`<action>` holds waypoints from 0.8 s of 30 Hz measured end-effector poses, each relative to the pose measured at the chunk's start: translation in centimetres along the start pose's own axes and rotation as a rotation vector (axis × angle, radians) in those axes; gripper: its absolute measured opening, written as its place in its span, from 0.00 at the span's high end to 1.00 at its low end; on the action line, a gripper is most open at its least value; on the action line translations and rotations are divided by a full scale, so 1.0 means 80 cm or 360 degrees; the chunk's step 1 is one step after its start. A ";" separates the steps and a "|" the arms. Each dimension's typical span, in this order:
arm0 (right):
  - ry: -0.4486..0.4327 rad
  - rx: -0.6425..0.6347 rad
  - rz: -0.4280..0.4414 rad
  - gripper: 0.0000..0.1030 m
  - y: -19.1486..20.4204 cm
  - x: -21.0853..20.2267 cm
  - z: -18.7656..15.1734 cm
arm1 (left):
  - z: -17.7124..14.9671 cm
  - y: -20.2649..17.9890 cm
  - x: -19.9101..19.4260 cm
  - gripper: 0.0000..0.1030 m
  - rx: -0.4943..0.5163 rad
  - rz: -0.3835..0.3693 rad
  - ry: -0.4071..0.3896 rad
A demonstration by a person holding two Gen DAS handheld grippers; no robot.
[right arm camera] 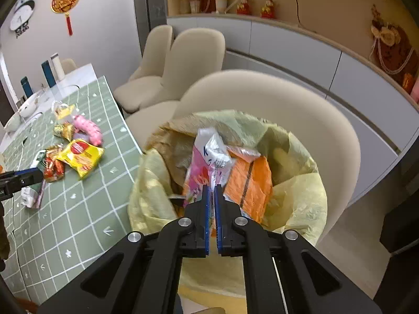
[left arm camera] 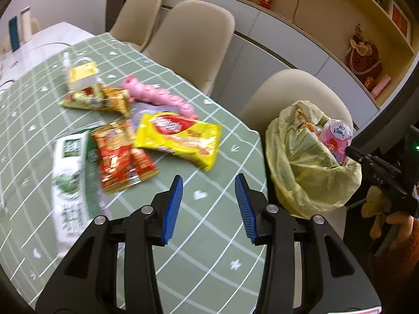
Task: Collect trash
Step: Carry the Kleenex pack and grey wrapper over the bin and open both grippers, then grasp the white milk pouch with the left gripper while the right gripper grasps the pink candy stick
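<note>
Trash lies scattered on the green checked tabletop (left arm camera: pixel 214 248): a yellow snack bag (left arm camera: pixel 180 137) nearest the edge, a red and gold wrapper (left arm camera: pixel 120 157) just beside it and partly overlapping a green and white packet (left arm camera: pixel 70 172), which looks blurred. Farther back sit a pink toy-like thing (left arm camera: pixel 159 96), a crumpled yellow-brown wrapper (left arm camera: pixel 97 98) and a small yellow-topped box (left arm camera: pixel 81 74).

The left gripper (left arm camera: pixel 208 208) hangs over a bare part of the cloth near the tabletop's edge, its blue-padded jaws spread with nothing between them, the yellow snack bag a little ahead of the left pad.

Beside the tabletop, in front of a beige chair (right arm camera: pixel 262 94), stands a bin lined with a pale yellow bag (right arm camera: pixel 301 204). Inside it are a pink tissue pack (right arm camera: pixel 199 167) and an orange wrapper (right arm camera: pixel 251 183). The right gripper (right arm camera: pixel 212 191) points down into the bin's mouth, its jaws nearly pressed together with only a thin slit between the blue pads. The tissue pack's white plastic lies right at the fingertips; whether the pads pinch it or merely touch it I cannot tell.

From the left wrist view the right gripper shows at the bin's rim, with the pink pack poking up beside it.
</note>
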State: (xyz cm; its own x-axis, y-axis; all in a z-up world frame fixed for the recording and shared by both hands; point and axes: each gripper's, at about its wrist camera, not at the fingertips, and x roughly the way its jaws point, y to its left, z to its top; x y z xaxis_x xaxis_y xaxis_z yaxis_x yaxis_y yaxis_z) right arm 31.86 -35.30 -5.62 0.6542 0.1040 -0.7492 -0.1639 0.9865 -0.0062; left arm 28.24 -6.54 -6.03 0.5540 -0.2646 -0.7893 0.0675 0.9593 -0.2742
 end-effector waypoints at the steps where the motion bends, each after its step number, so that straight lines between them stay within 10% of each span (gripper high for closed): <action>1: -0.0019 -0.0007 -0.0003 0.88 0.001 -0.005 0.001 | -0.003 0.005 -0.008 0.62 -0.0009 0.0017 -0.0011; 4: -0.0094 -0.0016 0.0051 0.64 0.014 -0.018 0.005 | -0.010 0.017 -0.028 0.61 -0.0026 0.0070 -0.0038; 24: -0.0145 -0.0176 0.0520 0.51 0.143 -0.005 0.000 | -0.035 0.150 -0.073 0.58 -0.0315 0.0317 -0.0097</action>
State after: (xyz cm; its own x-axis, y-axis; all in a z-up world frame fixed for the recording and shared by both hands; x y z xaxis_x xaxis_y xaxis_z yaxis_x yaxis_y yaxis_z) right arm 29.71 -24.06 -5.42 0.6164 0.4277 -0.6612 -0.4510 0.8800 0.1489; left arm 23.48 6.25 -6.24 0.5894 -0.0604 -0.8056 -0.2080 0.9522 -0.2236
